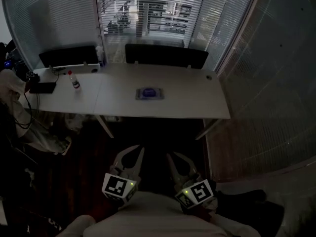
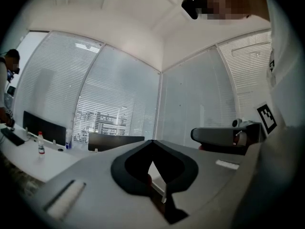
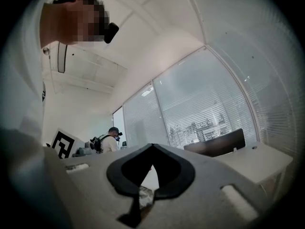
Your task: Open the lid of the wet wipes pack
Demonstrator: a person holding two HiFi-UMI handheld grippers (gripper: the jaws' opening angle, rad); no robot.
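The wet wipes pack (image 1: 149, 94) lies flat near the middle of the white table (image 1: 197, 100), bluish with a paler lid on top; I cannot tell whether the lid is up. Both grippers are held low against the person's body, well short of the table's front edge. My left gripper (image 1: 137, 152) and right gripper (image 1: 173, 158) point toward the table. In the left gripper view the left gripper (image 2: 152, 141) has its jaw tips meeting with nothing between them. The right gripper (image 3: 152, 145) looks the same in its own view. The pack is not seen in either gripper view.
A small clear bottle (image 1: 75, 81) and a black device (image 1: 43, 88) sit on the table's left part. Two dark screens (image 1: 165, 56) line its far edge, with a spray bottle (image 1: 100, 56). Blinds and glass walls surround. Another person (image 3: 107, 140) stands at the left.
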